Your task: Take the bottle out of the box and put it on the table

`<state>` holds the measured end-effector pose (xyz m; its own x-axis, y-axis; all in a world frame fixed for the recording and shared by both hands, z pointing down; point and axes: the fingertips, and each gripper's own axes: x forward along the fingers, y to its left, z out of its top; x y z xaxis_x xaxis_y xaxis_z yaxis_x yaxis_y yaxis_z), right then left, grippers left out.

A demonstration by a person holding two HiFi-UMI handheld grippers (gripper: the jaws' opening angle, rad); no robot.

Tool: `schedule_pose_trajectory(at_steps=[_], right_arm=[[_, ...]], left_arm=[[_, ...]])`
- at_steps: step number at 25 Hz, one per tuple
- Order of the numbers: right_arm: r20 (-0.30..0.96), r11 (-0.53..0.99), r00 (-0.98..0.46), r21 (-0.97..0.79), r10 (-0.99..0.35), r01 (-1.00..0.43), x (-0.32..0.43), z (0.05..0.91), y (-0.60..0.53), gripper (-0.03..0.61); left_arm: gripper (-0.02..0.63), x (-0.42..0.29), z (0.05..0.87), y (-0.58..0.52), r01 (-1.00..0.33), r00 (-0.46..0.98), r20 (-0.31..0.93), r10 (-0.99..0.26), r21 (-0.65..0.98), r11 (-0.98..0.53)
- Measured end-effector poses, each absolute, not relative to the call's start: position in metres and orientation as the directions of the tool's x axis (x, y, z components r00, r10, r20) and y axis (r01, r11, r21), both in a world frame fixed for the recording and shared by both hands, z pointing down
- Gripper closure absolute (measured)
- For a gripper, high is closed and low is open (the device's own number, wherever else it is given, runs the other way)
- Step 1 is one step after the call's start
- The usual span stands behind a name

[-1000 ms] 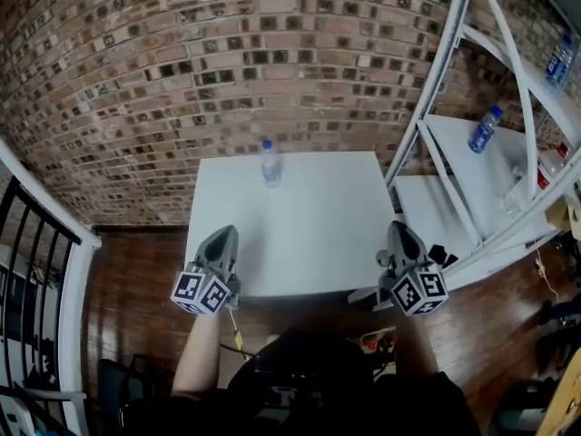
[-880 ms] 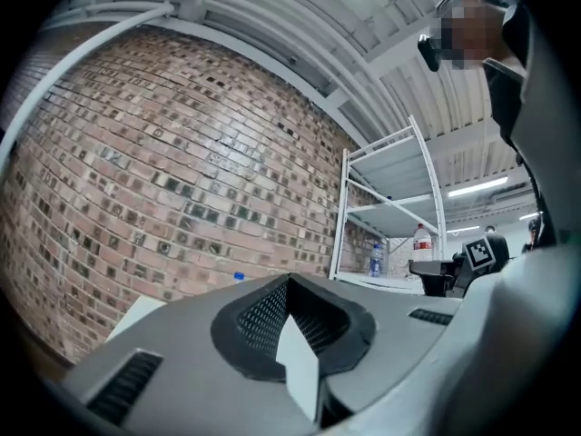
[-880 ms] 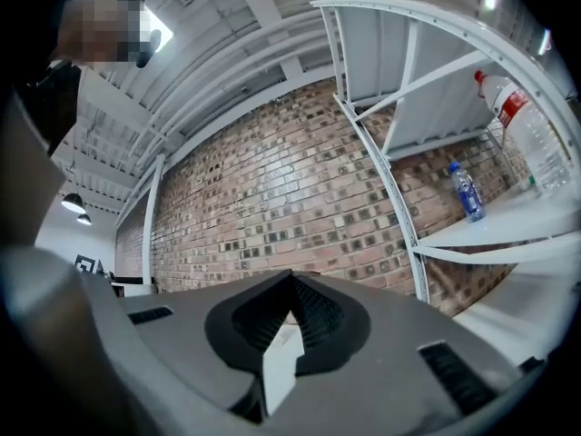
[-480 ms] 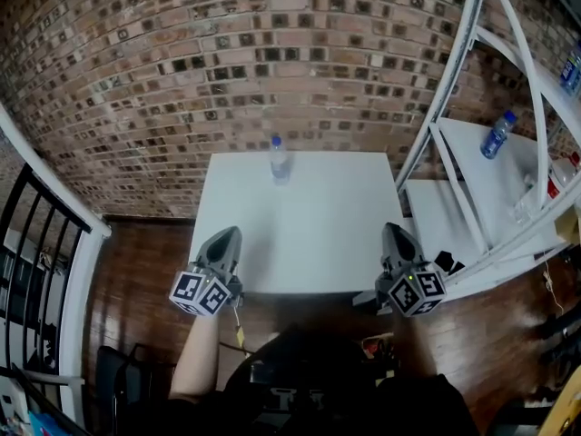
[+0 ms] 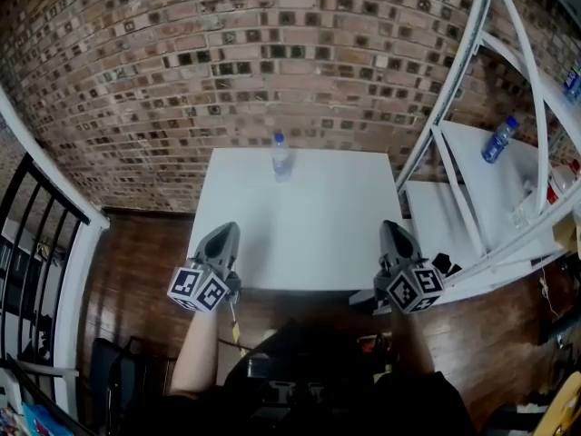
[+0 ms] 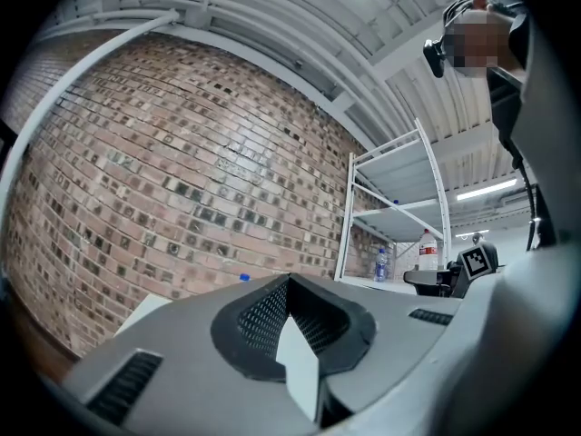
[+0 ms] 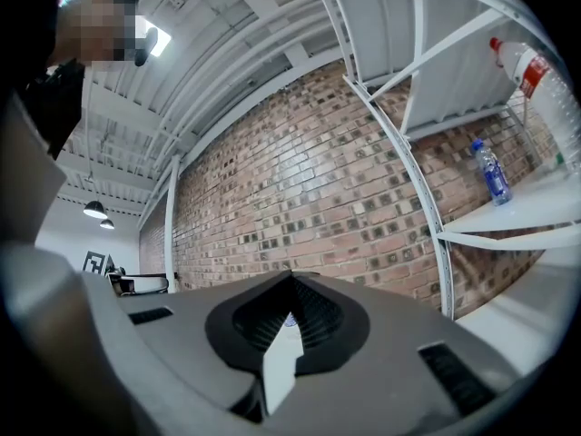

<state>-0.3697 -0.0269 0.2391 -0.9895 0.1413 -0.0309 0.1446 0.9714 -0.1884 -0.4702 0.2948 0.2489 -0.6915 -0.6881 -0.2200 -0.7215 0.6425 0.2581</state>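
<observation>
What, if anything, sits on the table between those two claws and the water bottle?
Nothing visible. The bottle stands upright at the far edge of the table, whose white top lies bare between it and the left gripper and right gripper, both shut.

far: red-brown brick wall [image 5: 272,62] runs all across the back | right: white metal shelf rack [image 5: 472,175] stands next to the wall | on its shelf: small clear plastic bottle with a blue label [image 5: 497,140], standing up | near: dark brown wood floor [image 5: 127,271] | left: black metal railing [image 5: 27,243]
</observation>
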Motion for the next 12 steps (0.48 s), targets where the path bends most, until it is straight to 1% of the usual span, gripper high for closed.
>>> schedule_pose_trajectory(at_steps=[12], right_arm=[[-0.035,0.973,-0.994,-0.202,0.104,0.109,-0.36,0.244,-0.039,0.578]], left_arm=[[0.611,-0.474,0.256,0.294,-0.717,-0.696,-0.216,-0.685,0.27,0.643]])
